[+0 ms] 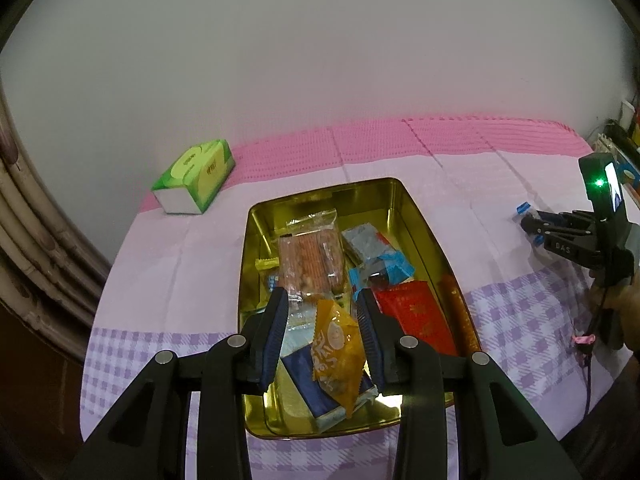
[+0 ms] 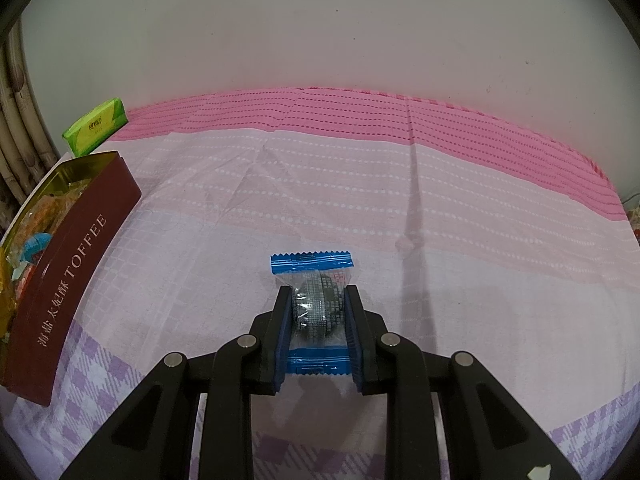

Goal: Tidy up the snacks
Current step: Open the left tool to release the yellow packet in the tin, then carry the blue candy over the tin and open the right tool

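A gold tin (image 1: pixel 404 196) with a dark red outer wall (image 2: pixel 76 272) sits on the tablecloth and holds several wrapped snacks. My left gripper (image 1: pixel 322 304) hangs over its near half, jaws a little apart. An orange packet (image 1: pixel 336 356) lies between them on a dark blue packet (image 1: pixel 308 384); it is near the right pad and a gap shows at the left pad. My right gripper (image 2: pixel 316 300) is shut on a clear packet with blue ends (image 2: pixel 316 308) holding a dark round biscuit, low over the cloth. In the left wrist view the right gripper (image 1: pixel 528 226) is right of the tin.
A green tissue pack (image 1: pixel 196 176) lies at the back left by the wall (image 2: pixel 96 130). The cloth (image 2: pixel 360 200) is pink at the back and purple-checked in front. A hand (image 1: pixel 616 300) holds the right tool. Clutter stands at the far right edge.
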The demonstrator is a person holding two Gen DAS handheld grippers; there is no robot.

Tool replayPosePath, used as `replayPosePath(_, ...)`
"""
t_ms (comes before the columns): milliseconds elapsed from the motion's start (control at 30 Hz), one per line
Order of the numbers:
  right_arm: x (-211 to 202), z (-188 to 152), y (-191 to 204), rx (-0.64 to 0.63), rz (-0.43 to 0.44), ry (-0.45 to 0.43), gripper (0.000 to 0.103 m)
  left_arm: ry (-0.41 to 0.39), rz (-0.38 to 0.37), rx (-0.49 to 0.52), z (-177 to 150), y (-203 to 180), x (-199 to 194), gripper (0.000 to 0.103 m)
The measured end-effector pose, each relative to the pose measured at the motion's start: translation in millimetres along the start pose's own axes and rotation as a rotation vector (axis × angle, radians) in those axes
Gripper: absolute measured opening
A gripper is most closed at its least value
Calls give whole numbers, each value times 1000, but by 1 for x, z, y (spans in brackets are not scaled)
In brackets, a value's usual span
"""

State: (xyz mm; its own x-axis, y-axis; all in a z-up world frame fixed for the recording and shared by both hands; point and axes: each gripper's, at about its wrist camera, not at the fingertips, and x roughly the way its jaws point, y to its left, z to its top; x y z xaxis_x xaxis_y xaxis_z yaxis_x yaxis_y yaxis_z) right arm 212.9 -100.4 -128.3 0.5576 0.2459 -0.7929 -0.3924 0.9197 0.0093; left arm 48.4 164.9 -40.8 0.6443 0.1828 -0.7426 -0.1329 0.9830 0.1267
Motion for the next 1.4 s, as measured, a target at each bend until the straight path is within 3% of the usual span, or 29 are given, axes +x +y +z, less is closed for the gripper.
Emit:
replayPosePath(767,-9,-2,2,26,-4,20,22,-47,47,19,4,3,-12,37)
replayPosePath(1100,-34,-5,16,63,57,-9,22,-58,56,17,4,2,-14,38)
replayPosePath(1400,-75,14,66,-1,151,-85,22,-65,61,14,3,2,-16,38)
